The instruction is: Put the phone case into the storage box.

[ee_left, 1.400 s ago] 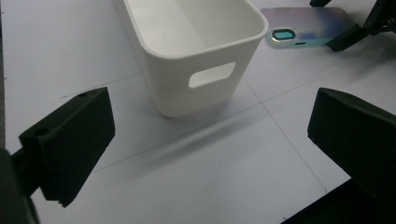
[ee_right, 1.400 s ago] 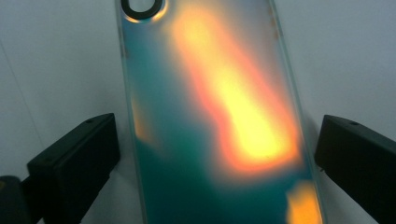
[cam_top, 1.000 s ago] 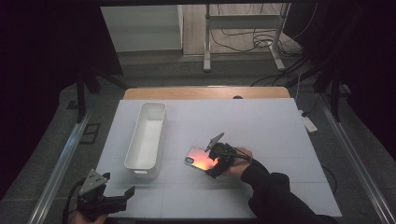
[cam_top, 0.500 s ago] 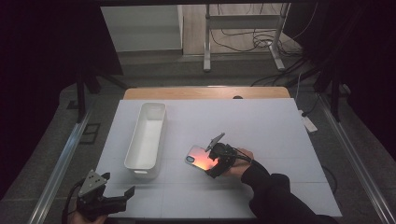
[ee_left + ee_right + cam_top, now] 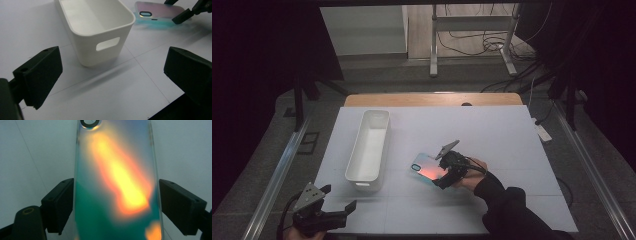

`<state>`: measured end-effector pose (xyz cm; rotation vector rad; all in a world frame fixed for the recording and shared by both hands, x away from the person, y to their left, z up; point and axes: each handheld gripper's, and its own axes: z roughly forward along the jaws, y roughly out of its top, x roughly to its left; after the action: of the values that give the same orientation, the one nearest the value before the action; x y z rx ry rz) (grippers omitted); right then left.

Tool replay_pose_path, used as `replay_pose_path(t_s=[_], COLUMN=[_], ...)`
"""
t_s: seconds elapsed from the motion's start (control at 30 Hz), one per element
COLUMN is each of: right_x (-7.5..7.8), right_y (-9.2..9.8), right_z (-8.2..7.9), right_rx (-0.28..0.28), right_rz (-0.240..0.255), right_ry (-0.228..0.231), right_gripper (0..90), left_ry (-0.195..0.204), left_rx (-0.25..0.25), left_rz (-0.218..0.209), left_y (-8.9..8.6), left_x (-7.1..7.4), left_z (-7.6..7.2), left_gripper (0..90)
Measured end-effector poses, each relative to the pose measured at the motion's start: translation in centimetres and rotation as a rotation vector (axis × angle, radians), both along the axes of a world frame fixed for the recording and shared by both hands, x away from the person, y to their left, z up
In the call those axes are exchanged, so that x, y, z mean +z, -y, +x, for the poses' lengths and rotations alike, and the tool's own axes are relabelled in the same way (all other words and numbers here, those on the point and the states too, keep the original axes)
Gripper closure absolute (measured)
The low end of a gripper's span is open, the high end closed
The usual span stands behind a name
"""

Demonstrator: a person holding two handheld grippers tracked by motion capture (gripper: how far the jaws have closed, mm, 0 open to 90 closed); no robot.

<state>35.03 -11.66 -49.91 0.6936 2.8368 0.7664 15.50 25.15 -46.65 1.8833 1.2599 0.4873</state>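
1. The right gripper (image 5: 443,181) sits just right of the table's (image 5: 512,150) centre, its jaws pressed against the two long edges of the phone case (image 5: 428,169), pinching it.
2. In the right gripper view the iridescent phone case (image 5: 117,182) runs from 6 o'clock up to 12 o'clock between the two black pads, its camera ring at the top.
3. The white bin (image 5: 368,145) lies at 9 o'clock of the case, close beside it and not touching.
4. The left gripper (image 5: 337,207) hovers at the table's near left corner, at 7 o'clock of the bin, jaws spread wide and holding nothing.
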Motion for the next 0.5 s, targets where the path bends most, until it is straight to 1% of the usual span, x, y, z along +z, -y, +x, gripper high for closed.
replay_pose_path(t_s=[0.07, 0.1, 0.27, 0.37, 0.43, 0.5], right_x=[0.4, 0.4, 1.4, 2.0, 2.2, 2.5], right_y=[0.1, 0.1, 0.7, 1.0, 1.1, 1.3], right_z=[-0.1, -0.1, -0.4, -0.6, -0.8, -0.9], right_rx=[-0.004, -0.004, -0.008, -0.004, -0.009, -0.008], right_rz=[0.017, 0.017, 0.061, 0.087, 0.092, 0.109], right_ry=[0.006, 0.006, 0.026, 0.045, 0.041, 0.052], right_gripper=[16.8, 16.8, 16.9, 16.9, 16.9, 16.9], left_ry=[0.003, 0.003, 0.025, 0.035, 0.038, 0.053], left_rx=[-0.005, -0.005, -0.009, -0.017, -0.02, -0.031], left_rz=[-0.002, -0.002, -0.03, -0.024, -0.022, -0.026], left_y=[0.0, 0.0, 0.0, 0.1, 0.2, 0.4], left_x=[0.0, 0.0, 0.1, 0.1, 0.2, 0.3], left_z=[0.0, 0.0, 0.0, 0.1, 0.1, 0.2], left_gripper=[2.6, 2.5, 1.1, 0.5, 0.4, 0.2])
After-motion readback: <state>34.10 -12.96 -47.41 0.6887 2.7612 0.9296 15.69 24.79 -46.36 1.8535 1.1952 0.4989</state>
